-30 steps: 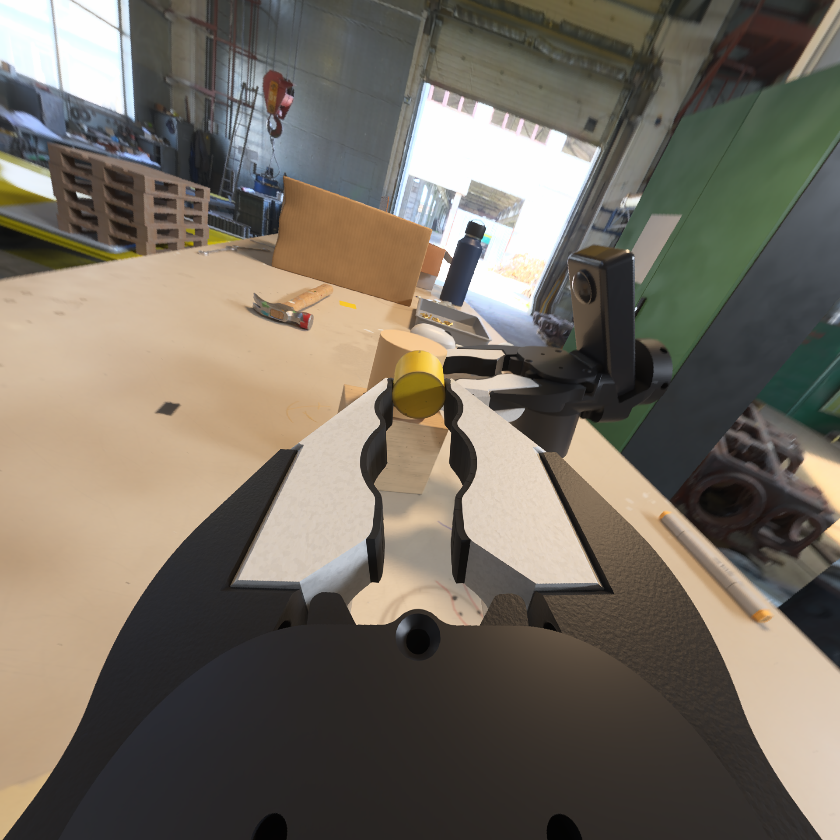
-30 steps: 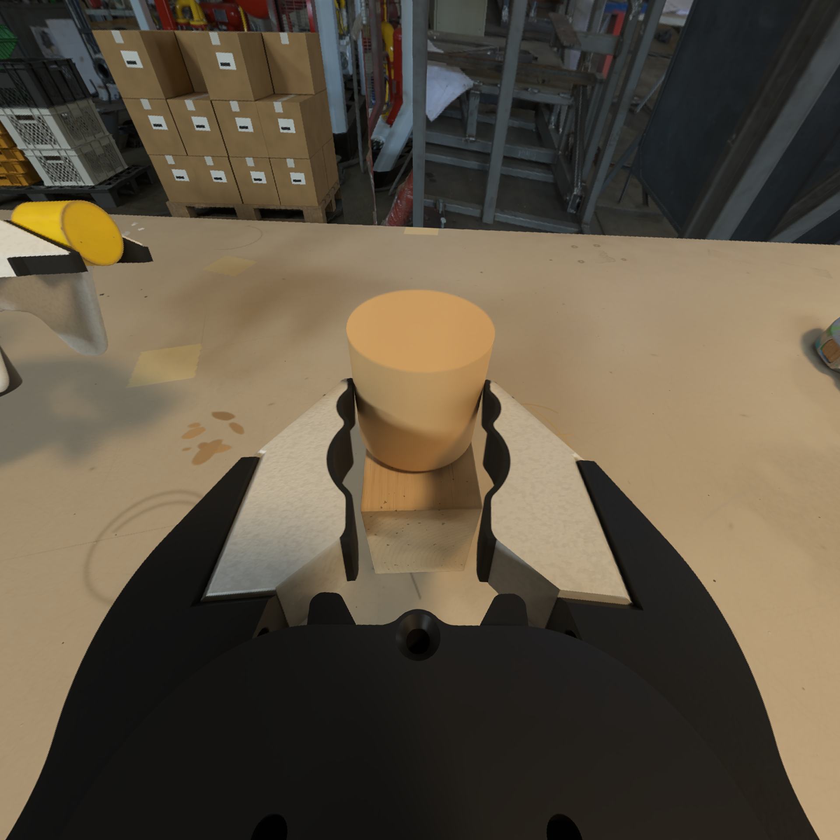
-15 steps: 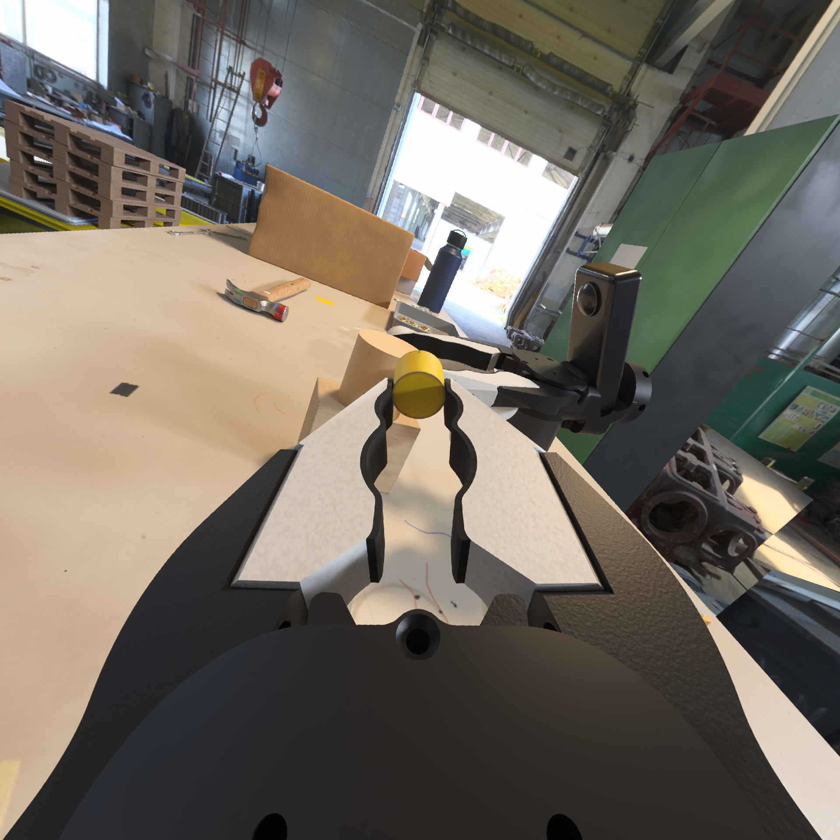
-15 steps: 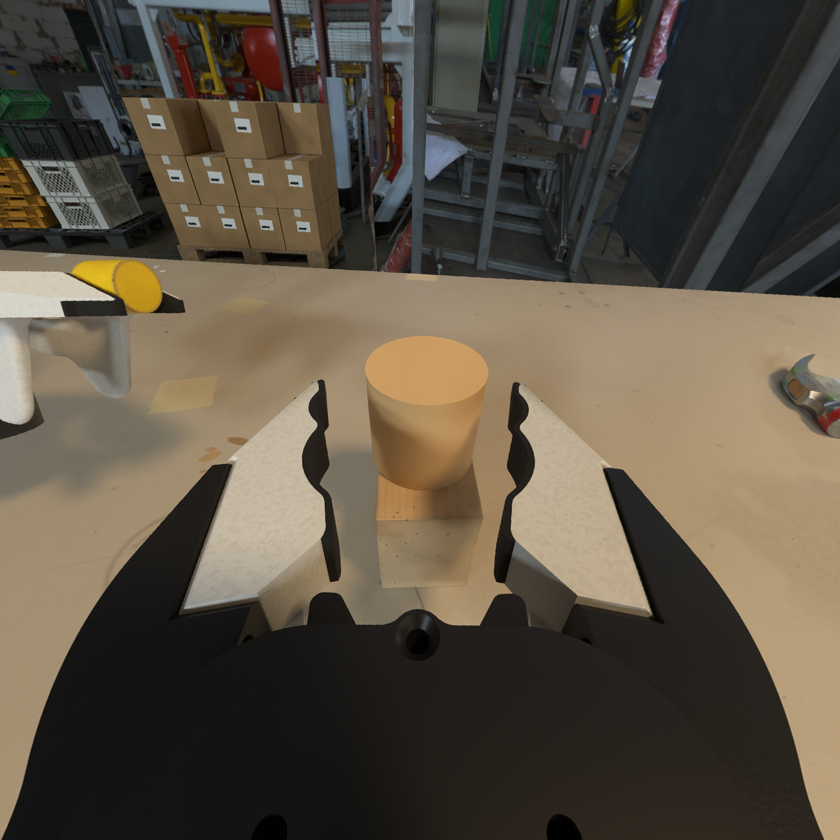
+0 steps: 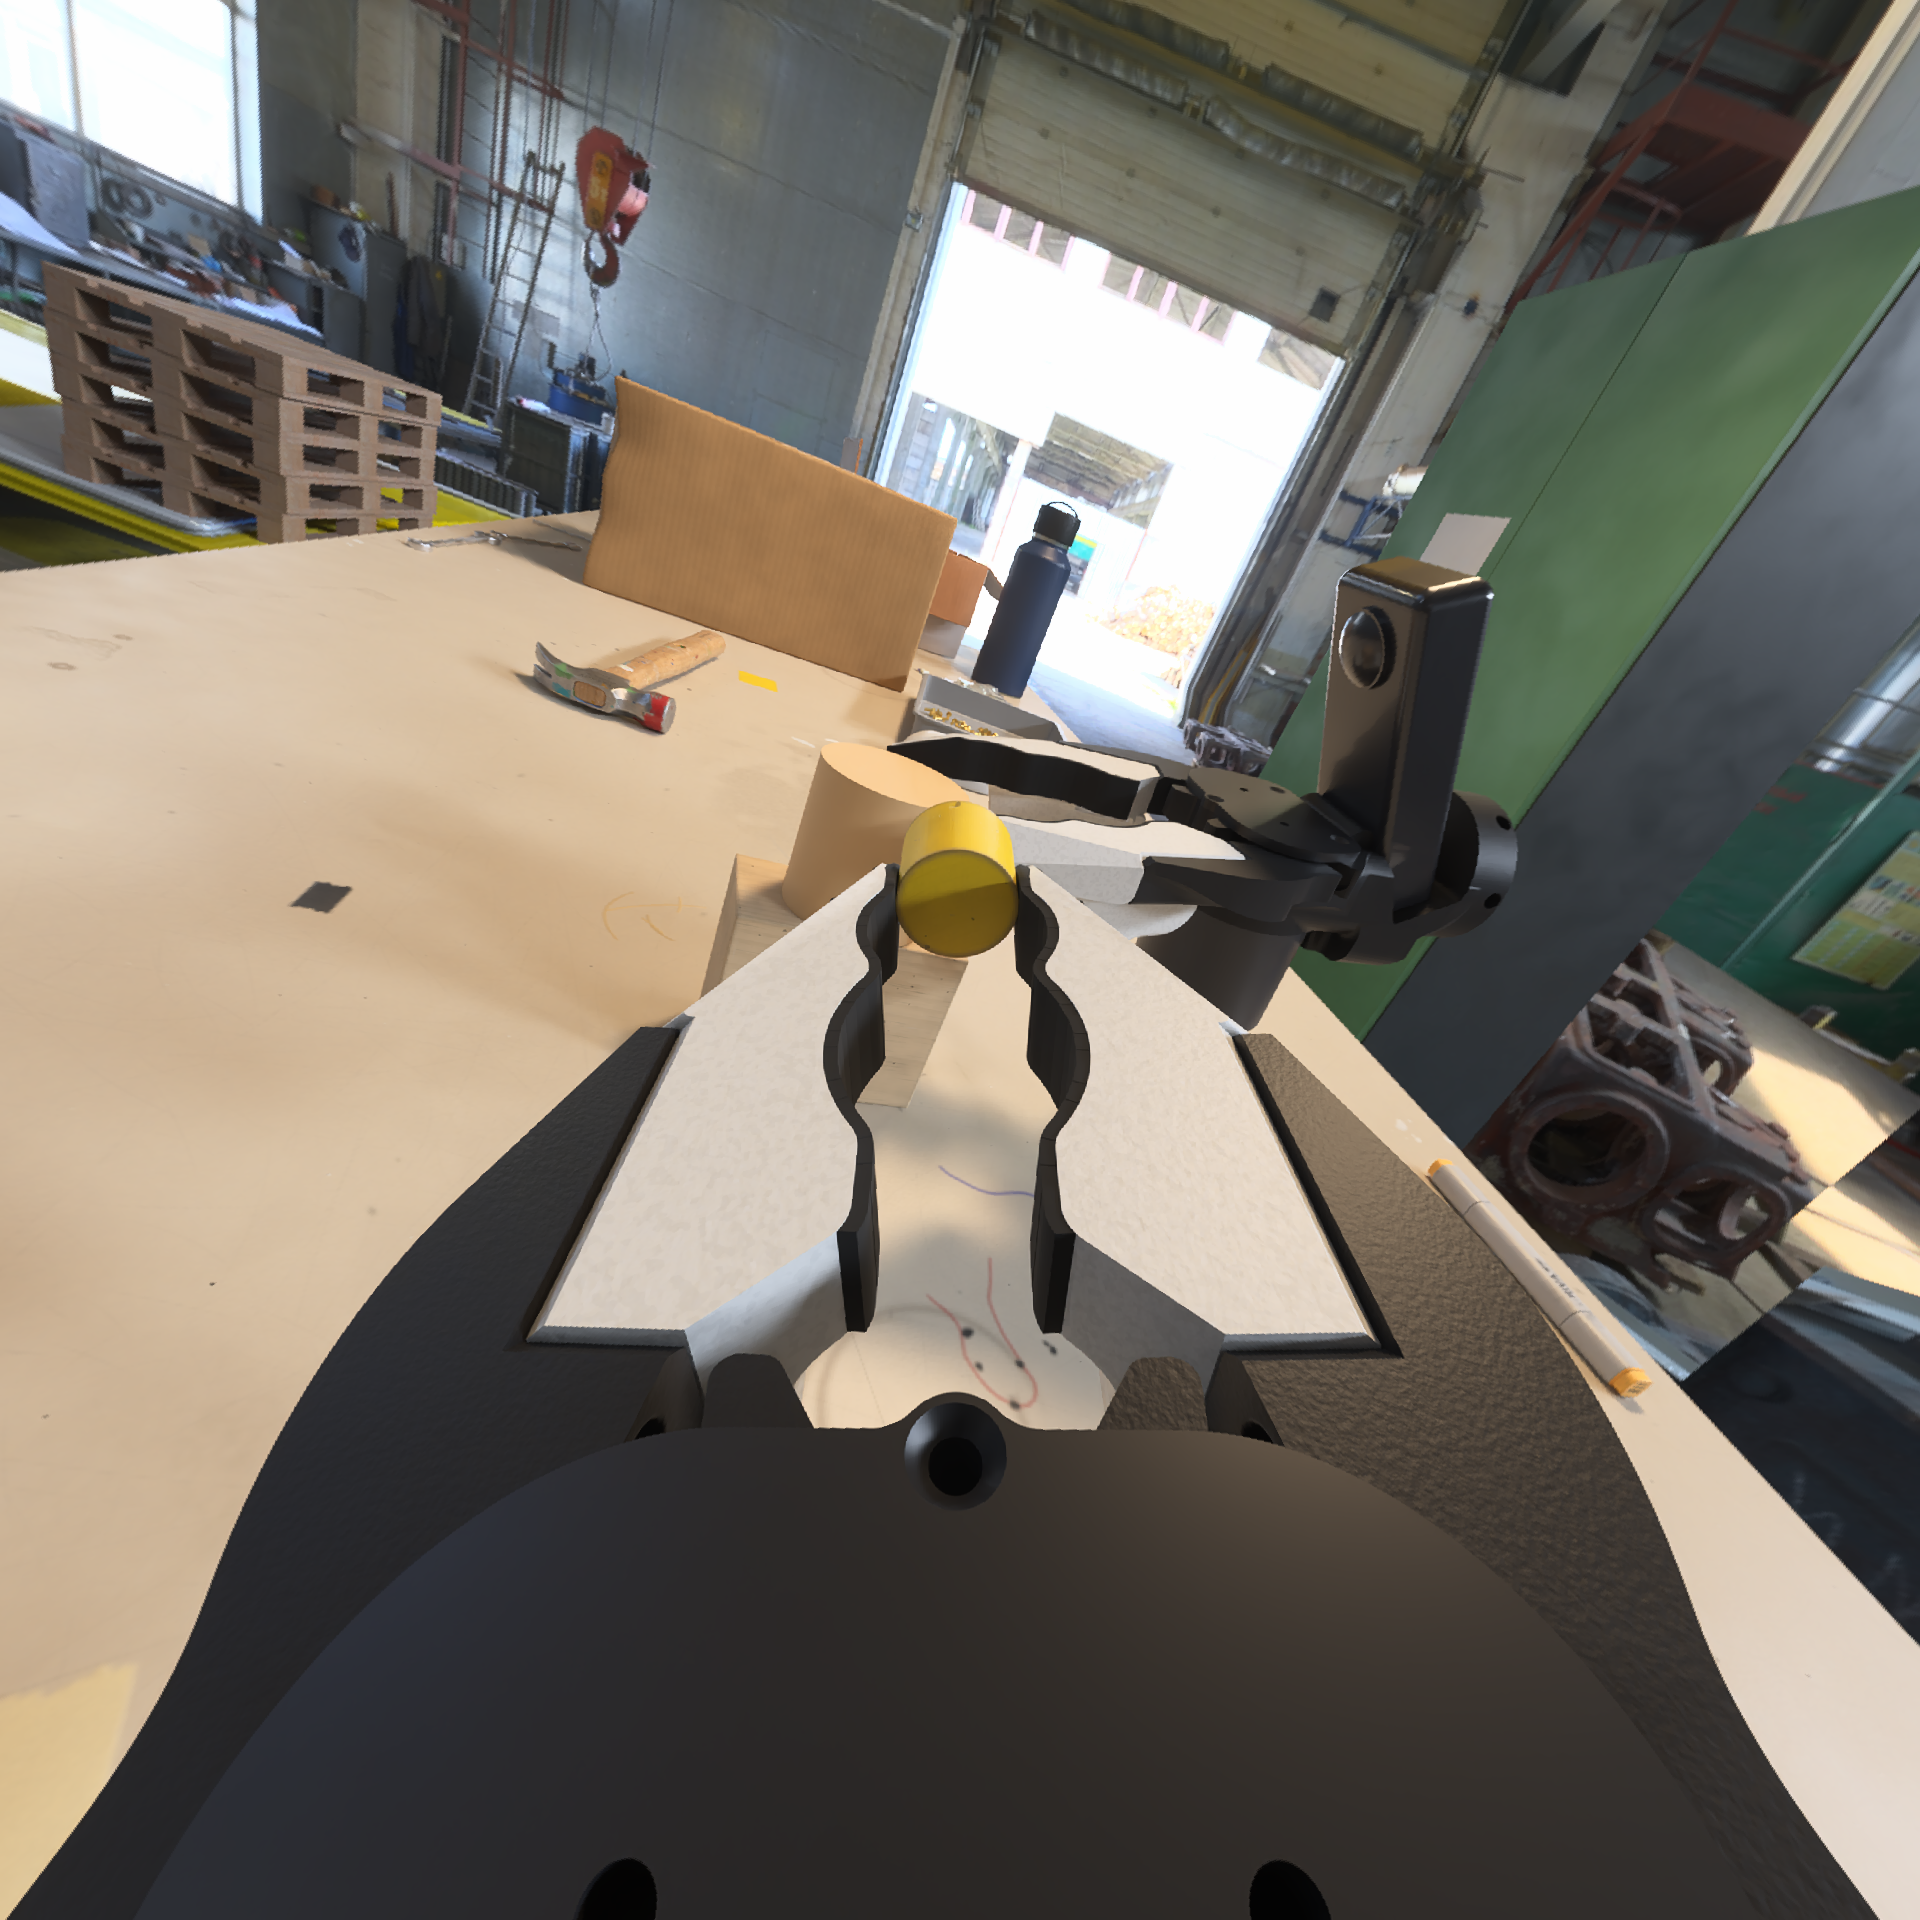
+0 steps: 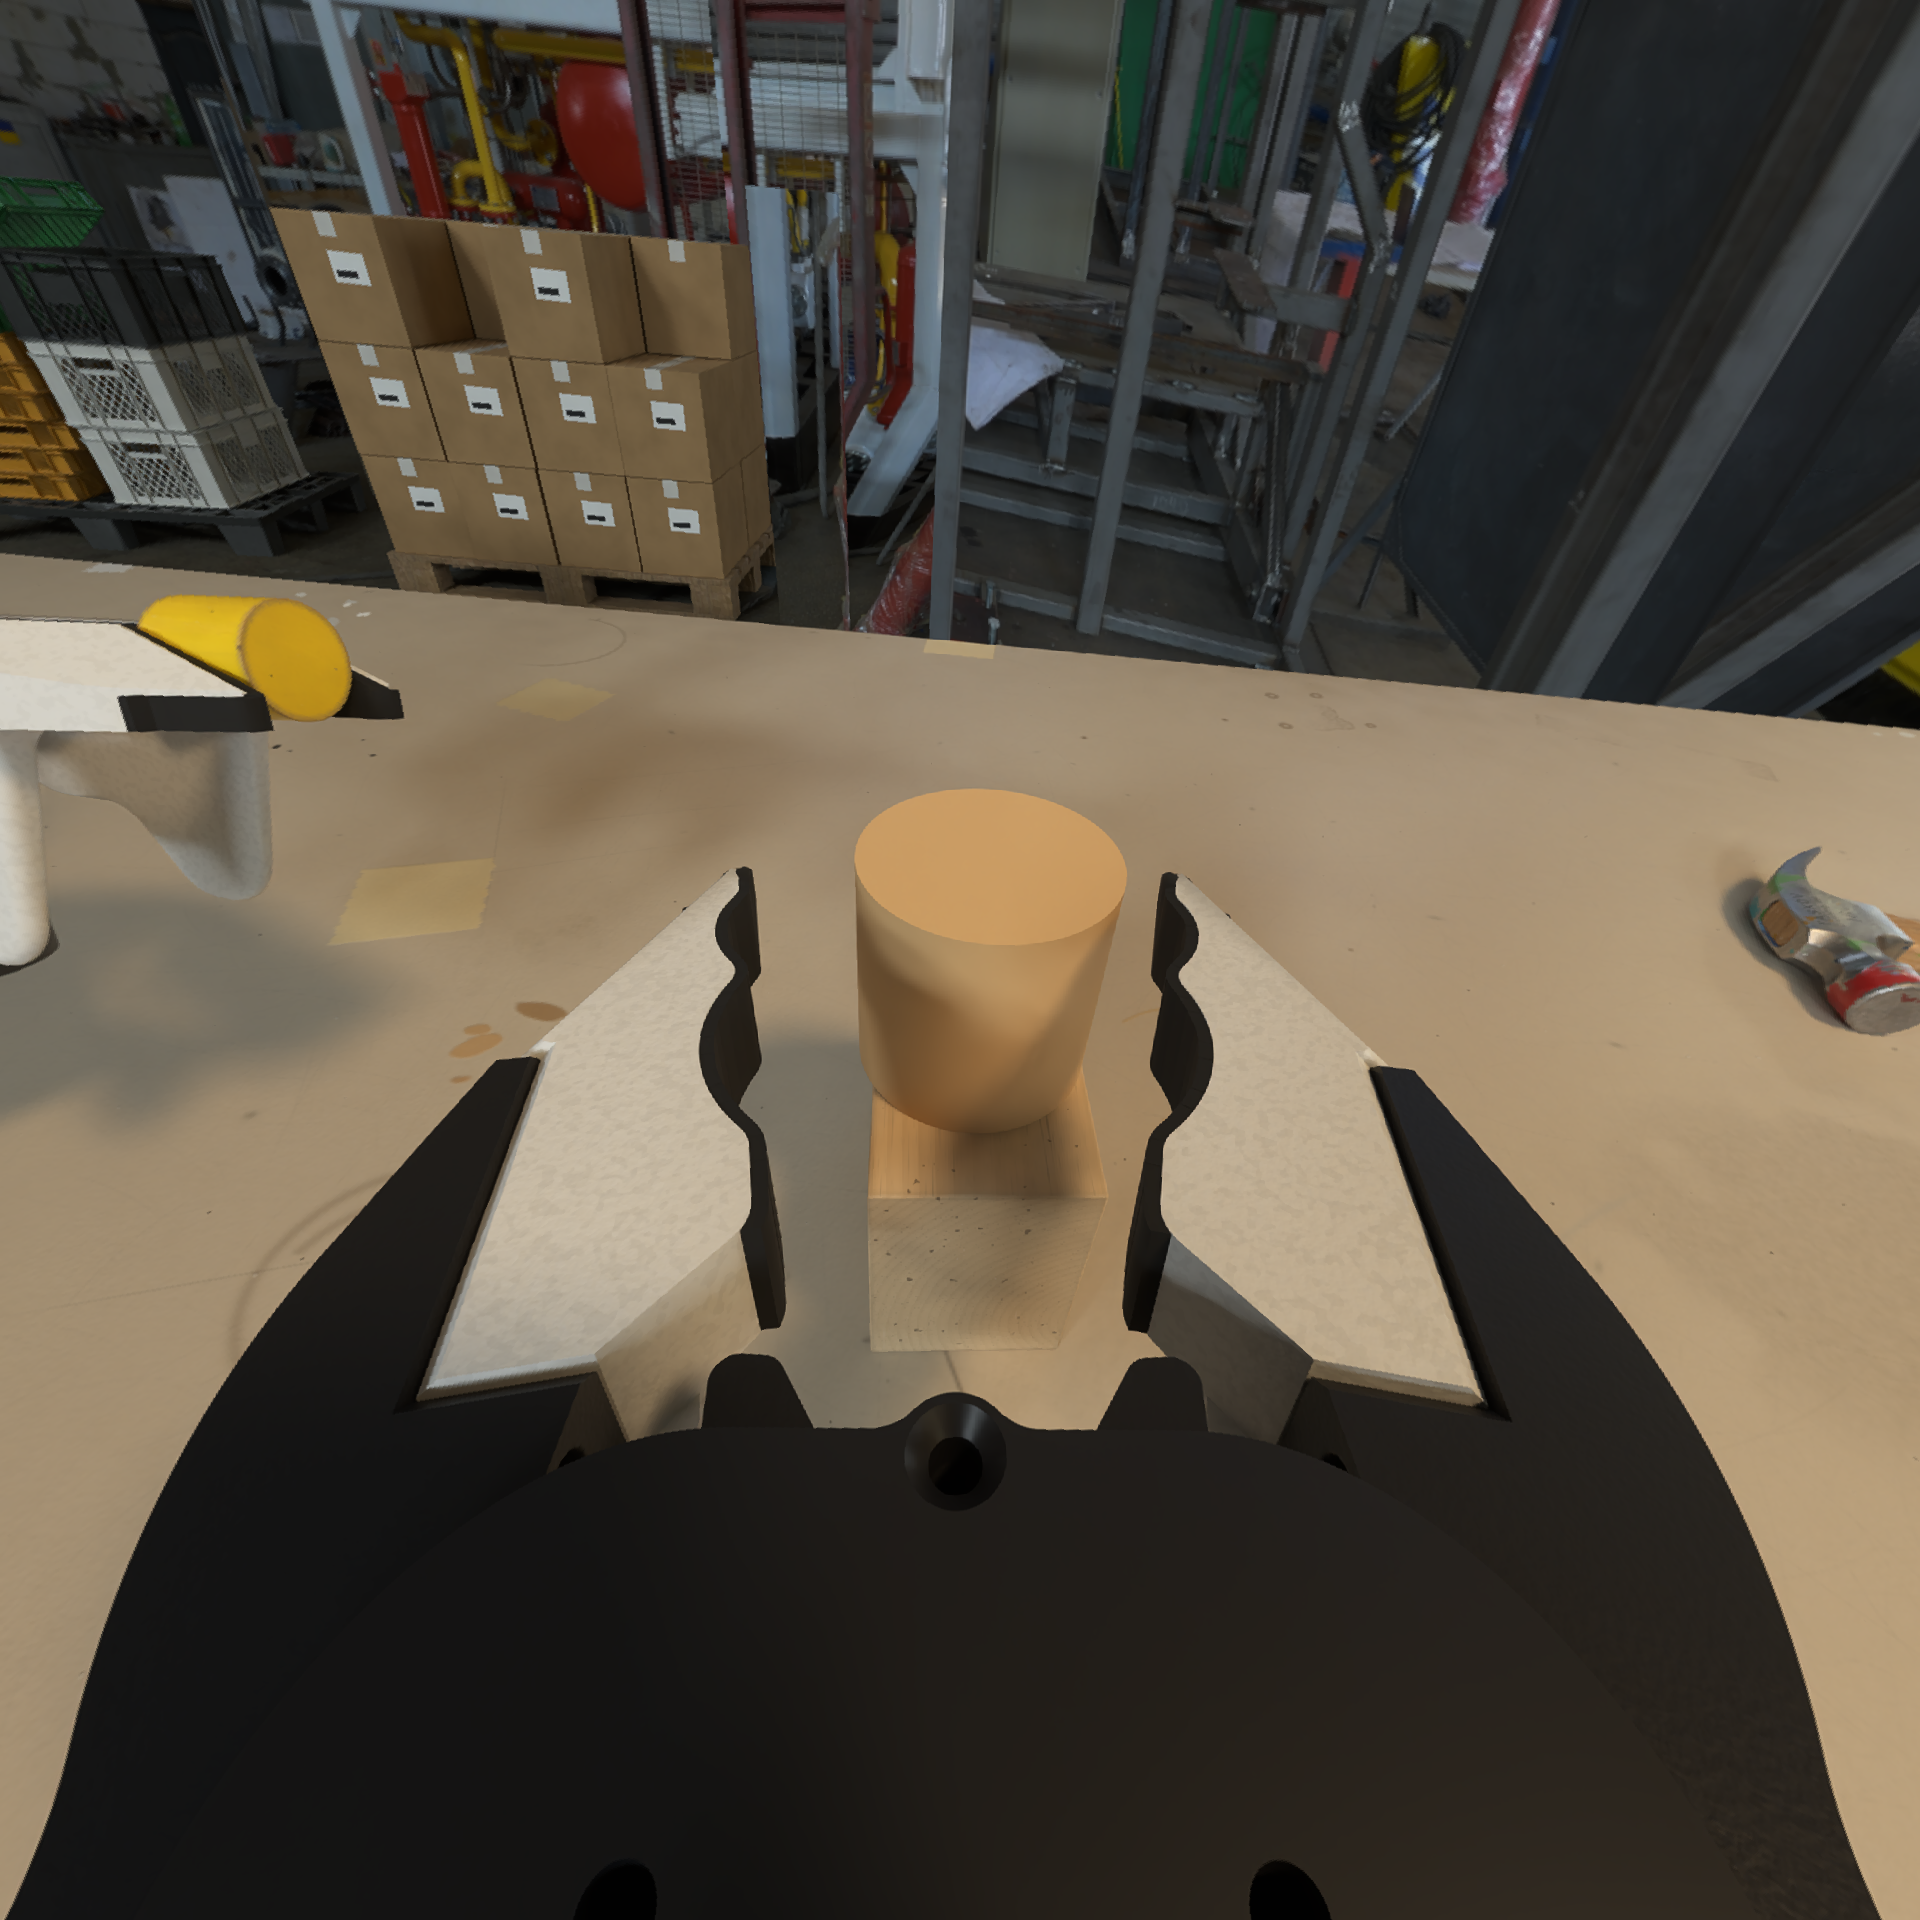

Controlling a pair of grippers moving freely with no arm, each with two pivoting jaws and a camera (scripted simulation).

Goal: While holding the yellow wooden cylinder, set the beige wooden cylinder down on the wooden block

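The beige wooden cylinder [image 6: 987, 956] stands upright on the pale wooden block [image 6: 982, 1236] on the table. My right gripper [image 6: 956, 894] is open, with a finger on either side of the cylinder and a gap to each. My left gripper [image 5: 956, 883] is shut on the yellow wooden cylinder [image 5: 956, 894], held lying level above the table near the block. In the left wrist view the beige cylinder [image 5: 852, 821] and the block [image 5: 758, 914] lie just past my fingertips, with the right gripper [image 5: 1039, 800] reaching in from the right. The right wrist view shows the yellow cylinder [image 6: 260, 655] at the far left.
A hammer [image 5: 613, 686] lies on the table beyond the block; it also shows at the right [image 6: 1839, 956]. A cardboard sheet [image 5: 758, 551], a dark bottle [image 5: 1023, 613] and a grey tray [image 5: 977, 717] stand at the back. A marker pen [image 5: 1527, 1268] lies near the right edge.
My right gripper opened, let go of the beige cylinder on the block and drew back a little. My left gripper kept hold of the yellow cylinder while its view shifted slightly.
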